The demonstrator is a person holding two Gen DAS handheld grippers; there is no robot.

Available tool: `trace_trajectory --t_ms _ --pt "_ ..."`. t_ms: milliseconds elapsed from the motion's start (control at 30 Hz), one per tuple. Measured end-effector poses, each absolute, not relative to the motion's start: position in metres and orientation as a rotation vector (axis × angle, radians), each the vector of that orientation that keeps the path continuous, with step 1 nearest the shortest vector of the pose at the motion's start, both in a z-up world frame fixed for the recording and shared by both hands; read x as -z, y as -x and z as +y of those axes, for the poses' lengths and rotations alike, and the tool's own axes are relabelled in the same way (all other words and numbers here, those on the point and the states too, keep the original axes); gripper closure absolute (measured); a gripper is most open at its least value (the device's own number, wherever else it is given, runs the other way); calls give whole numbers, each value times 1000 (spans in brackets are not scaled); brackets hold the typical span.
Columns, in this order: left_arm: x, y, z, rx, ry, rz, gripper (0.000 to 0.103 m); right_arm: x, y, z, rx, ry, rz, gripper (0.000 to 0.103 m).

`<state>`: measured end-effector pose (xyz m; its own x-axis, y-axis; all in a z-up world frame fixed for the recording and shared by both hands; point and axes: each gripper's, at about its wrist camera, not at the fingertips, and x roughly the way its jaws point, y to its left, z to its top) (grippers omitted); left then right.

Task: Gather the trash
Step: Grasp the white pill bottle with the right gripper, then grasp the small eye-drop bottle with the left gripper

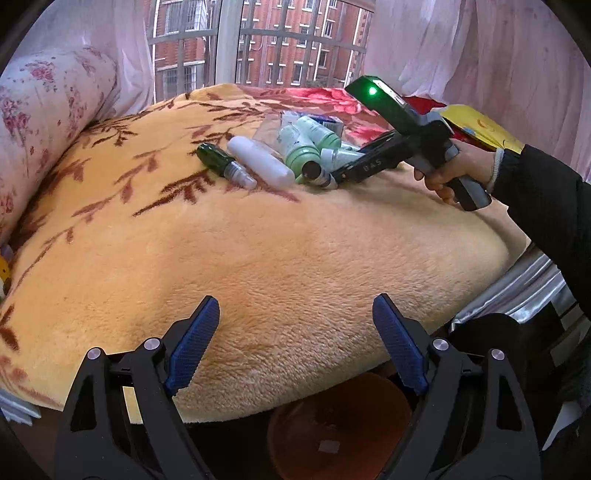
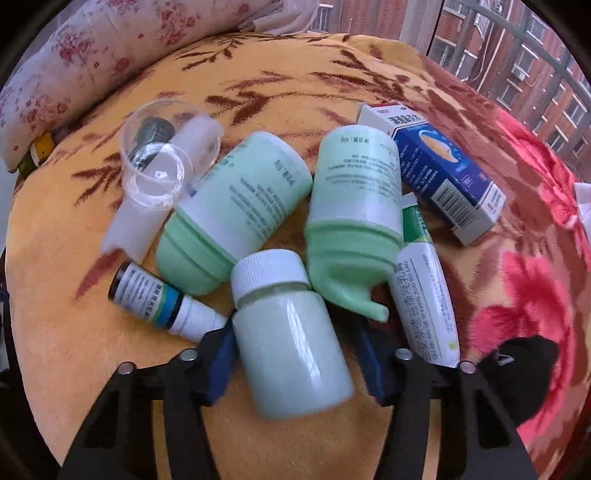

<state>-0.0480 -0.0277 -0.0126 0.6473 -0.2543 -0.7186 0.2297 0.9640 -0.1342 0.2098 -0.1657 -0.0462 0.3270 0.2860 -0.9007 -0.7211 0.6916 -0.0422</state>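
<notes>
Right hand-held gripper (image 2: 295, 354) clamps the white-capped bottle (image 2: 291, 343); left hand-held gripper (image 1: 295, 347) gapes wide, empty.

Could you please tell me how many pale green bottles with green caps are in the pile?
2: one left of centre, the other right beside it, nearer the box. More may be hidden.

Bedroom in a home, upper floor of a residential block. Bed covered by a plush orange blanket (image 1: 258, 240) with brown leaf print; rolled floral quilt (image 1: 48, 110) at one side; sheer pink curtains (image 1: 461, 48) frame a barred window (image 1: 258, 40) facing red-brick apartment buildings (image 1: 295, 22).
</notes>
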Motion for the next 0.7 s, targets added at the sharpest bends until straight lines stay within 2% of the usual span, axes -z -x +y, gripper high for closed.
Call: trace_trajectory --t_ms 300,533,700 --pt "0 18 -55 327 -69 822 20 33 -169 -199 -582 317 1014 59" --pt "-5 -64 -95 420 -209 840 20 14 -111 -270 -552 53 924 59" --pt "15 -122 -112 497 -257 960 20 3 -84 -294 -543 -49 858 59"
